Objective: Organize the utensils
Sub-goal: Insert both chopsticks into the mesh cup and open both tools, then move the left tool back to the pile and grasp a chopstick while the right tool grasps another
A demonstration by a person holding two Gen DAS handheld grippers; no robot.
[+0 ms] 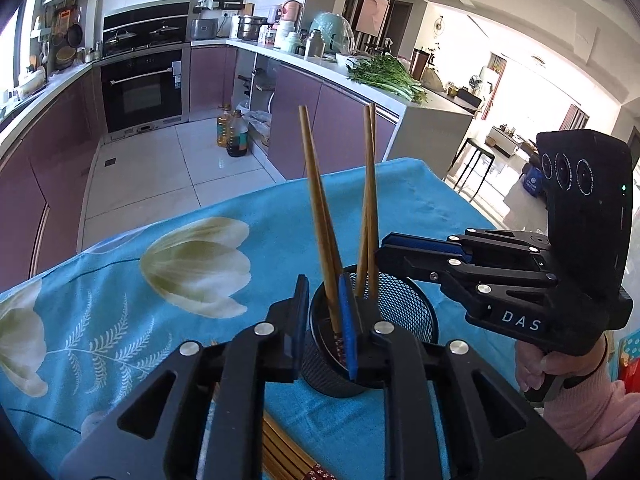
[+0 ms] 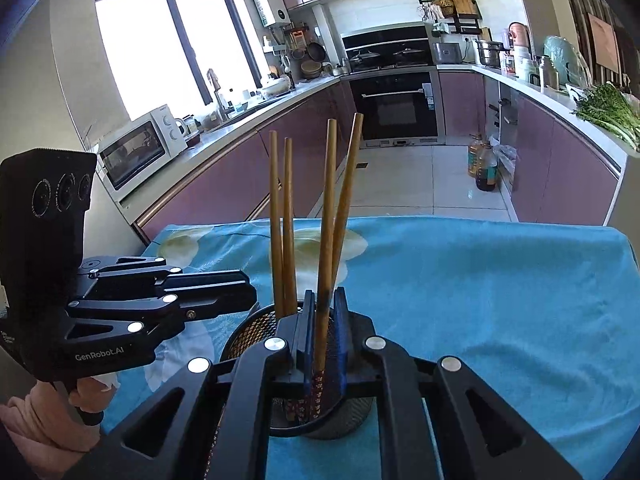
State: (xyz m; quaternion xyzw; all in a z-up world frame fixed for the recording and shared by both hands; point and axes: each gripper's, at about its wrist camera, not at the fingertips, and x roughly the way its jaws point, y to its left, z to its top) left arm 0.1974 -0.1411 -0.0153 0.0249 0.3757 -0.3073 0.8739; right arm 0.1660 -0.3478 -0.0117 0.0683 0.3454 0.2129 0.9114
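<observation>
A black mesh cup (image 1: 408, 304) (image 2: 248, 332) stands on the blue flowered tablecloth (image 1: 120, 300). Two pairs of wooden chopsticks stand in it. One pair (image 1: 316, 200) rises between the fingers of my left gripper (image 1: 325, 304), whose jaws are a little apart, with a gap at the left pad. The other pair (image 2: 332, 220) stands between the fingers of my right gripper (image 2: 324, 316), narrowly open, and splays at the top. Each gripper shows in the other's view: the right one (image 1: 384, 248) from the right, the left one (image 2: 250, 292) from the left.
More chopsticks (image 1: 280, 452) lie on the cloth under my left gripper. A hand in a pink sleeve (image 1: 580, 400) holds the right gripper. Beyond the table's far edge are the tiled kitchen floor, purple cabinets (image 2: 560, 176), oil bottles (image 2: 484, 168) and an oven (image 2: 396, 104).
</observation>
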